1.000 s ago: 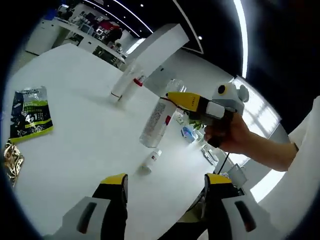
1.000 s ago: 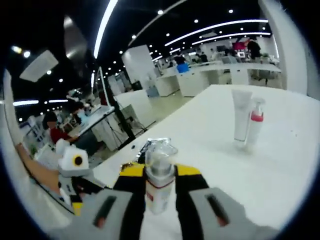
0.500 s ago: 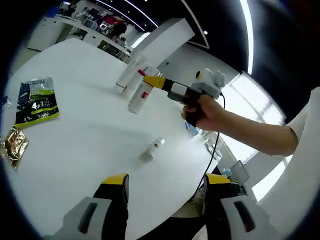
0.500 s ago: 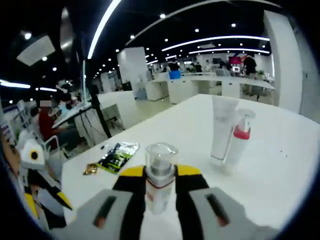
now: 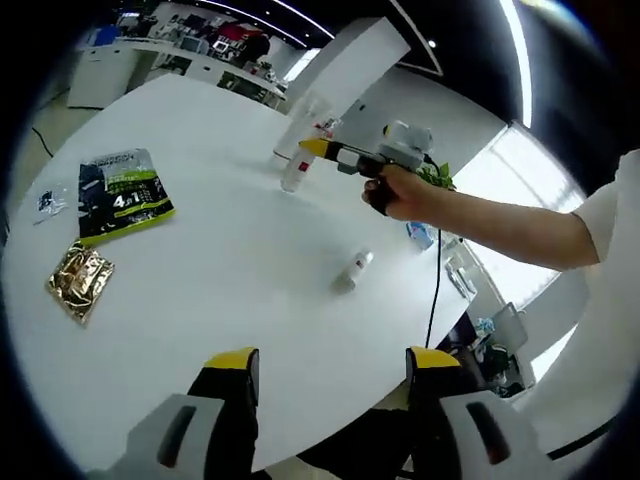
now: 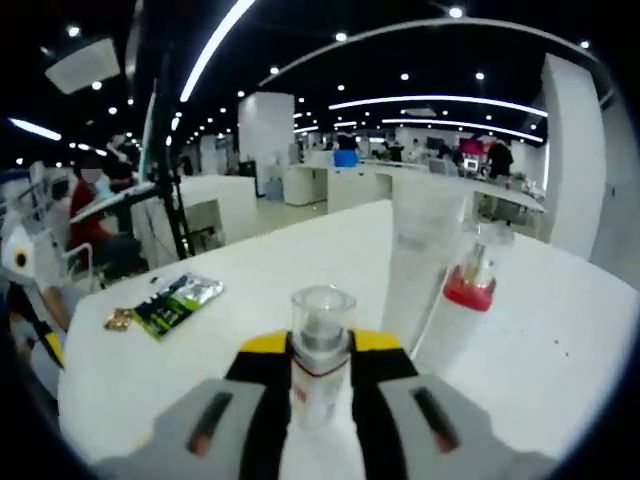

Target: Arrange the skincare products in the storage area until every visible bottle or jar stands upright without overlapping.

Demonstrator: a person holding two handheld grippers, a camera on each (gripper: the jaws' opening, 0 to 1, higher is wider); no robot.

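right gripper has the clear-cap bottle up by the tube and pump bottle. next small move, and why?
Probably lower it straight down onto bare table and open. The right gripper is shut on the clear-cap bottle, upright, close beside the white tube and the pump bottle, both standing. Keep a gap so nothing touches.
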